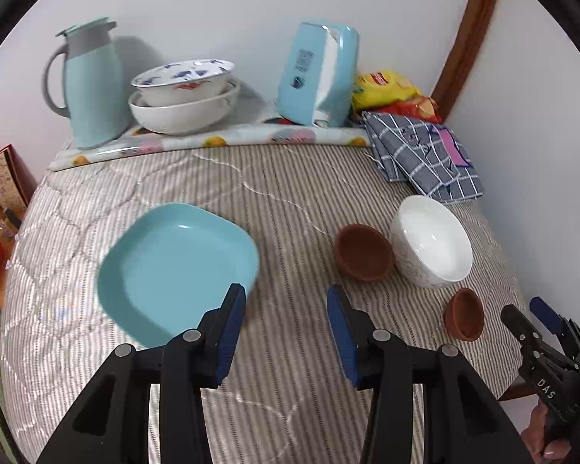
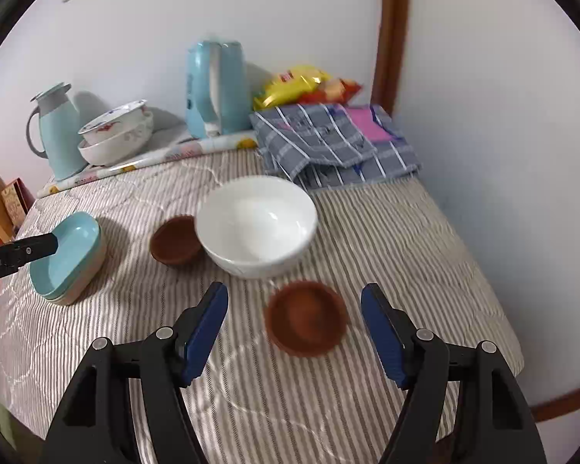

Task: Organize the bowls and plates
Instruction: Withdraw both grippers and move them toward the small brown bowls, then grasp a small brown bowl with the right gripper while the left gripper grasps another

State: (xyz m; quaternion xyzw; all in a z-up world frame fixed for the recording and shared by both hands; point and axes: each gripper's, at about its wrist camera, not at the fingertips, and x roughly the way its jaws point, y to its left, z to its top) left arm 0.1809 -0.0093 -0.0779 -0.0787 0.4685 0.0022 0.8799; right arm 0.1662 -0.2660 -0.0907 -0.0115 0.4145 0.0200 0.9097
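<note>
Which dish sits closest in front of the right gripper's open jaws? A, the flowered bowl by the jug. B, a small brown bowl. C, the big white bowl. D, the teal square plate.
B: in the right wrist view the small brown bowl lies just ahead of the right gripper, nearer than the white bowl.

Teal plate (image 1: 178, 266), plain white bowl (image 2: 257, 224), two brown little bowls (image 2: 306, 321) are seen on a grey-and-white striped quilted cover (image 1: 282, 208); checked blue-grey cloth (image 2: 328, 143) is spotted too.

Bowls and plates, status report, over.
Left gripper open, empty. Right gripper open over small brown bowl, not gripping. Teal plate, white bowl apart. Nothing blocking.
</note>
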